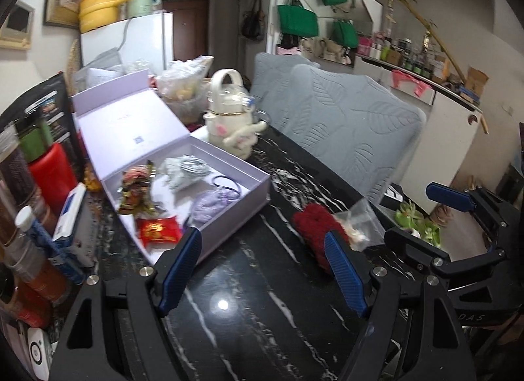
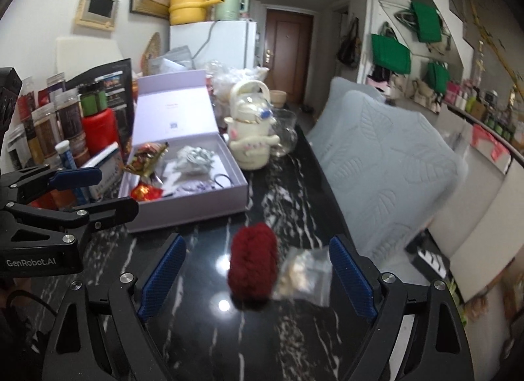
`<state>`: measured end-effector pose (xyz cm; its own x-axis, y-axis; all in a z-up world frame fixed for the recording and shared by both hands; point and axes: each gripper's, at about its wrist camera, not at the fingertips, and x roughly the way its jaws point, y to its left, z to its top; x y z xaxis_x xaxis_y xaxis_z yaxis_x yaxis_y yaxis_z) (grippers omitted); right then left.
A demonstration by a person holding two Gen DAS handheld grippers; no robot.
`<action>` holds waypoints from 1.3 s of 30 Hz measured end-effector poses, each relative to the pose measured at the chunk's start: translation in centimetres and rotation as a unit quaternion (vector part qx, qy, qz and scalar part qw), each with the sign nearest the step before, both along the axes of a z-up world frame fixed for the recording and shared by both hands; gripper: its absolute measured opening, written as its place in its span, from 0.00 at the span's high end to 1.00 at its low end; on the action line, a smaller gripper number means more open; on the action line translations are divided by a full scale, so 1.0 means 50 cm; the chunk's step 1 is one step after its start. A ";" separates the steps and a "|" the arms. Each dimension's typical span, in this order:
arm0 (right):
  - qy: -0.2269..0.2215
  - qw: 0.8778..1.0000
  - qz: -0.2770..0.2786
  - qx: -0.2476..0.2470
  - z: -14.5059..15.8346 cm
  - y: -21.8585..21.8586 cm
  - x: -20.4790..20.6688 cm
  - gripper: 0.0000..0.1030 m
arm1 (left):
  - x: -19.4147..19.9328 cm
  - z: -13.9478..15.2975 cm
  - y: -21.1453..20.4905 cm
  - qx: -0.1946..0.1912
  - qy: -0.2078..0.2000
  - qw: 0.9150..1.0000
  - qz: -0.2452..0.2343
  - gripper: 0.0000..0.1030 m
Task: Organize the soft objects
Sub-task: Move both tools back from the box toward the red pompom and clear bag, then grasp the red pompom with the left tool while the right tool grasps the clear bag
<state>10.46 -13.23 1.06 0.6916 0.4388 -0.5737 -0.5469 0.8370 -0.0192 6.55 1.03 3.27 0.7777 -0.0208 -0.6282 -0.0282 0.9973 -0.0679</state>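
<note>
Black marbled worktop point(image 2: 209, 341), seen from both wrist cams. A dark-red fuzzy soft item point(image 2: 252, 261) lies on the bare stone just beside a small clear plastic bag point(image 2: 306, 274); the two look to touch, edge to edge. The right tool point(image 2: 257, 277) hangs over them w/ blue pads point(image 2: 352, 277) spread wide, red item and bag both betw. the pads, neither pressed. The left tool point(image 1: 262, 276) sits to the left of the pair, pads point(image 1: 181, 271) also apart, nothing betw. them but worktop; the red item point(image 1: 312, 227) shows just past its right-hand pad.

Behind, an open lilac box point(image 1: 229, 214) w/ lid propped up holds a grey-white soft bundle point(image 1: 186, 169), a lilac knit piece point(image 1: 206, 205), a dark hair tie point(image 1: 227, 186), a red packet point(image 1: 159, 232) and a crinkled snack wrapper point(image 1: 136, 189). A cream plush-covered teapot point(image 2: 250, 125) stands at the box's far corner, a glass cup point(image 2: 285, 133) beside it. Jars and bottles point(image 2: 65, 125) crowd the left side; grey quilted chair backs point(image 2: 386, 164) line the right.
</note>
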 end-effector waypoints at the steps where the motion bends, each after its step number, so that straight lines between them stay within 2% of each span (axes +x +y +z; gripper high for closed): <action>1: 0.003 1.000 -0.002 0.001 -0.004 -0.006 0.001 0.13 | 0.002 -0.002 -0.007 -0.001 0.001 1.000 -0.005 0.25; 14: 0.037 0.998 -0.060 0.000 -0.066 -0.105 0.025 0.13 | 0.050 -0.043 -0.089 -0.007 0.027 0.998 -0.058 0.25; 30: 0.073 0.994 -0.085 -0.006 -0.139 -0.139 0.098 0.12 | 0.150 -0.118 -0.134 -0.022 0.073 0.994 -0.076 0.25; 39: 0.086 0.992 -0.089 -0.008 -0.162 -0.142 0.127 0.12 | 0.213 -0.160 -0.160 0.023 0.085 0.993 -0.073 0.25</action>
<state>16.81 -20.35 -7.02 0.6483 0.3084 -0.6961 -0.3868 0.9209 0.0478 17.19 -6.95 -4.72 0.6511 -0.0944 -0.7531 0.1104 0.9935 -0.0291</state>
